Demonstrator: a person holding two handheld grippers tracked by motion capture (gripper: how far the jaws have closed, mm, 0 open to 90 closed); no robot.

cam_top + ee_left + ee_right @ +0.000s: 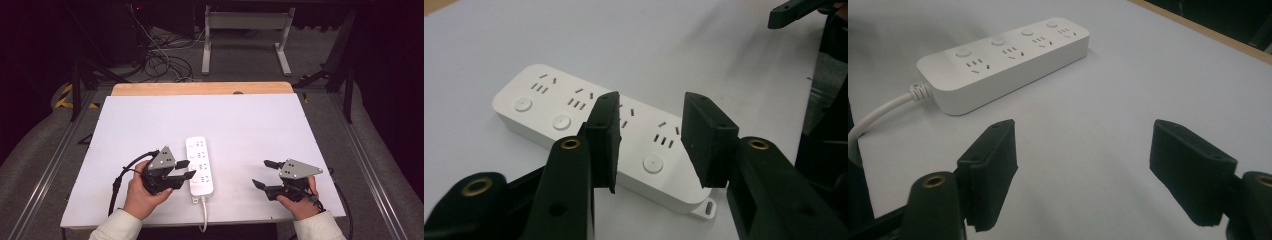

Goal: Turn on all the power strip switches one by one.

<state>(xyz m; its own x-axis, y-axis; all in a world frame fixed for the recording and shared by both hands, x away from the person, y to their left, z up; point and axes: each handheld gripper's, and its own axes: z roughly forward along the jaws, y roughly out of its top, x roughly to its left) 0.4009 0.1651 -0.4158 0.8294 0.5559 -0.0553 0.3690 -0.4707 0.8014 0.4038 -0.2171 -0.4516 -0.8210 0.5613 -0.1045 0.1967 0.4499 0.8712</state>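
Observation:
A white power strip (200, 165) with several sockets and round buttons lies on the white tabletop (250, 125), its cord (204, 215) running off the front edge. My left gripper (189, 169) sits at the strip's left side with its jaws reaching over it. In the left gripper view the jaws (650, 120) stand apart above the strip (539, 107), with nothing pressed between them. My right gripper (261, 173) rests to the right of the strip, open and empty. From the right gripper view the strip (1003, 60) lies well ahead of the wide jaws (1083, 150).
A wooden strip (200, 88) borders the table's far edge. Beyond it are a white frame's legs (245, 45) and tangled cables (160, 60) on the floor. Metal rails (50, 165) run along both sides of the table.

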